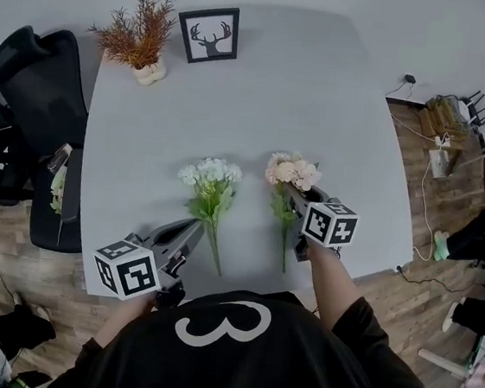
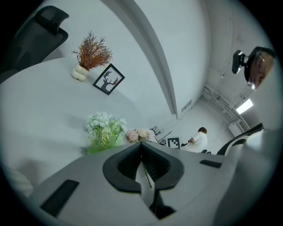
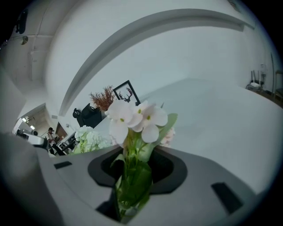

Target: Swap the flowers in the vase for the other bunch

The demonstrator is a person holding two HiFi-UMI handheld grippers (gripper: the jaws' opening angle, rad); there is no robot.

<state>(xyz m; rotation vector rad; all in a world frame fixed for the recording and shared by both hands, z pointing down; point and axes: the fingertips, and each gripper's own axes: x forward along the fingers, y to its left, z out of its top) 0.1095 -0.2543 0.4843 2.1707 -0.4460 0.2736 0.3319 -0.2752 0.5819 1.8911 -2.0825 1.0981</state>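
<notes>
Right tool [image 1: 291, 194] grips the pink bunch [image 1: 292, 170] on the tabletop [image 1: 323, 94]; left tool [image 1: 193, 227] is clenched empty, near the white bunch [image 1: 212, 175]

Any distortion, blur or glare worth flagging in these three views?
Head view: strong fisheye, edges of the table bow; light is even, shadows faint. Left gripper view: dark vignette, a bright ceiling light at right, the white bunch slightly soft. Right gripper view: the pink bunch sits close to the lens, soft, and blocks the centre.
</notes>
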